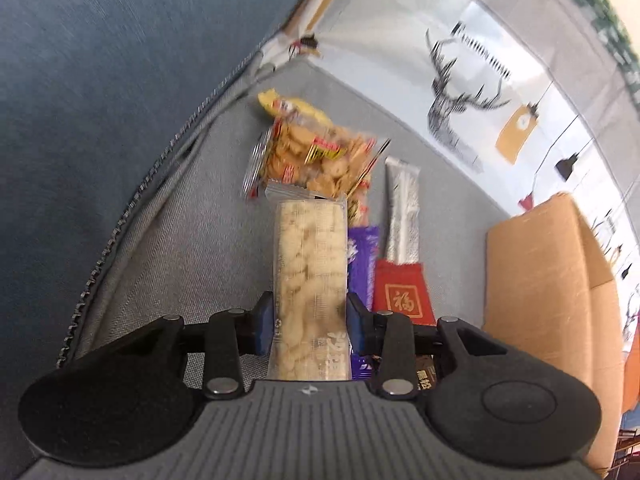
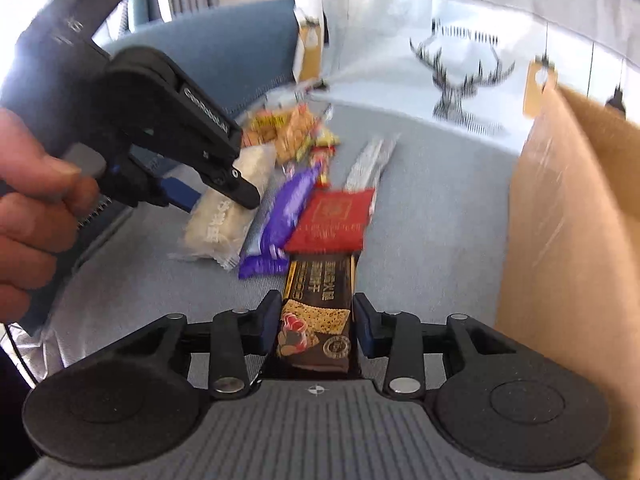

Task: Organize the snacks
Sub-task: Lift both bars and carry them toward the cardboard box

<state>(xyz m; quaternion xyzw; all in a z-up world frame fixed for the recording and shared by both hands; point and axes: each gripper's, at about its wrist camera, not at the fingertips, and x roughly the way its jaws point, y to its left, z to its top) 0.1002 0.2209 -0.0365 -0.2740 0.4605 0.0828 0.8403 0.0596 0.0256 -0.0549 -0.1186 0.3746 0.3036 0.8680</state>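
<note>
My left gripper is shut on a clear-wrapped puffed rice bar, with the blue pads pressed on its two long sides. In the right wrist view the same left gripper, held by a person's hand, clamps the rice bar low over the grey seat. My right gripper is shut on a dark brown biscuit bar, which points away towards the other snacks. A purple wrapper, a red packet, a silver stick pack and a cracker bag lie just beyond.
A tall open cardboard box stands close on the right, also the cardboard box in the left wrist view. The grey seat meets a blue backrest on the left. A white deer-print cloth hangs behind.
</note>
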